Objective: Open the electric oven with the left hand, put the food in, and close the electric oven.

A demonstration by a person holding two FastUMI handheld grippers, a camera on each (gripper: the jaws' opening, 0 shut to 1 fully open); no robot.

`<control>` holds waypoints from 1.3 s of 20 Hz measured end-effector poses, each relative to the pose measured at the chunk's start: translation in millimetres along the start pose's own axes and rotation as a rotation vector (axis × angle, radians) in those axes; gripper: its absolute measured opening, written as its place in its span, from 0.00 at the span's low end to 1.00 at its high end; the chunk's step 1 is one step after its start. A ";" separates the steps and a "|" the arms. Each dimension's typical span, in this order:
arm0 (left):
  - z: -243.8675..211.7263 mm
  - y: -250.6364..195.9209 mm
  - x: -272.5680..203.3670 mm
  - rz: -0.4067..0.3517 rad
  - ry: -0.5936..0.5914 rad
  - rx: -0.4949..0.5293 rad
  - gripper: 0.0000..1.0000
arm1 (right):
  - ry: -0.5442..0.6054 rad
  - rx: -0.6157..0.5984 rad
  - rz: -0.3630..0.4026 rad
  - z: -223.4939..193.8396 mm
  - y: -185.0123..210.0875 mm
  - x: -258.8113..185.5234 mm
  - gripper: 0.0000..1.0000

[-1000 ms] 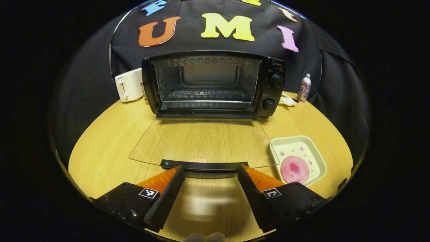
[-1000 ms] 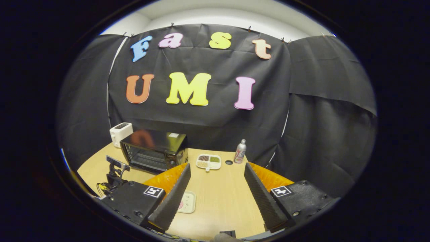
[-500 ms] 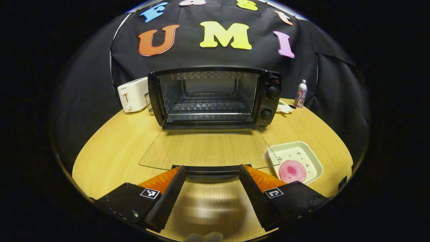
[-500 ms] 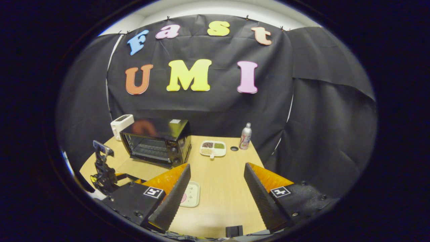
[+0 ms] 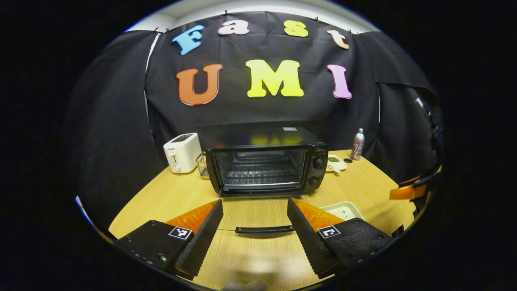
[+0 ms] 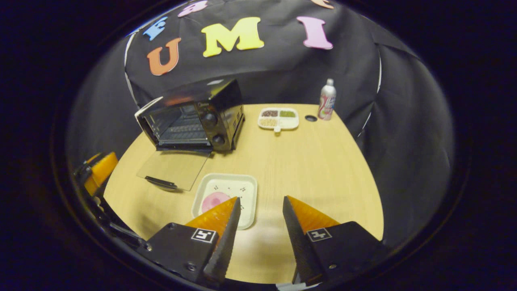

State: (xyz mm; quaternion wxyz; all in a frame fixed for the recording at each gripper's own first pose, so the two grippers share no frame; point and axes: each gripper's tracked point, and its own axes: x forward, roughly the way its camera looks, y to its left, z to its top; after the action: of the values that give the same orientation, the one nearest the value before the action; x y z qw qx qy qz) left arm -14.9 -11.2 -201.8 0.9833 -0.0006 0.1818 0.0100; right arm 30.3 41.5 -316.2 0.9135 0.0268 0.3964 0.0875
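With its glass door (image 5: 258, 214) folded flat onto the wooden table (image 5: 169, 198), the electric oven (image 5: 264, 165) stands open at 12 o'clock in the left gripper view, wire rack bare inside. The door handle (image 5: 264, 230) lies between the spread fingers of the left gripper (image 5: 254, 226), which grips nothing. A white toaster (image 5: 182, 152) sits at 10 o'clock beside the oven, a spray can (image 5: 357, 144) at 2 o'clock. In the right gripper view, the right gripper (image 6: 258, 226) hangs with fingers apart and empty over the table; at its 11 o'clock a white square plate (image 6: 242, 190) carries a pink round slice of food (image 6: 213, 199), just beside the door's right edge. A divided snack tray (image 6: 278, 118) rests at 12 o'clock.
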 end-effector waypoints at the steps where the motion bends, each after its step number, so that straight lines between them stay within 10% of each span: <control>1: 8.0 -0.7 -5.6 0.012 -0.009 -0.006 0.97 | 0.040 0.015 0.029 -3.8 2.1 14.9 0.62; 13: 41.9 14.1 -45.7 0.215 -0.030 -0.056 0.97 | 0.377 0.015 0.087 -34.7 1.3 101.6 0.29; 26: 23.9 47.1 -35.2 0.117 -0.049 -0.124 0.97 | 0.643 0.052 -0.043 -30.9 1.7 110.1 0.07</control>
State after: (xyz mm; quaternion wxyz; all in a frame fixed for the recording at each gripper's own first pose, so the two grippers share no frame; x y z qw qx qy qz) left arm -40.2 35.4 -166.9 0.9833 -0.0508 0.1563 0.0785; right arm 81.3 62.5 -416.4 0.7421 0.0129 0.6673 0.0621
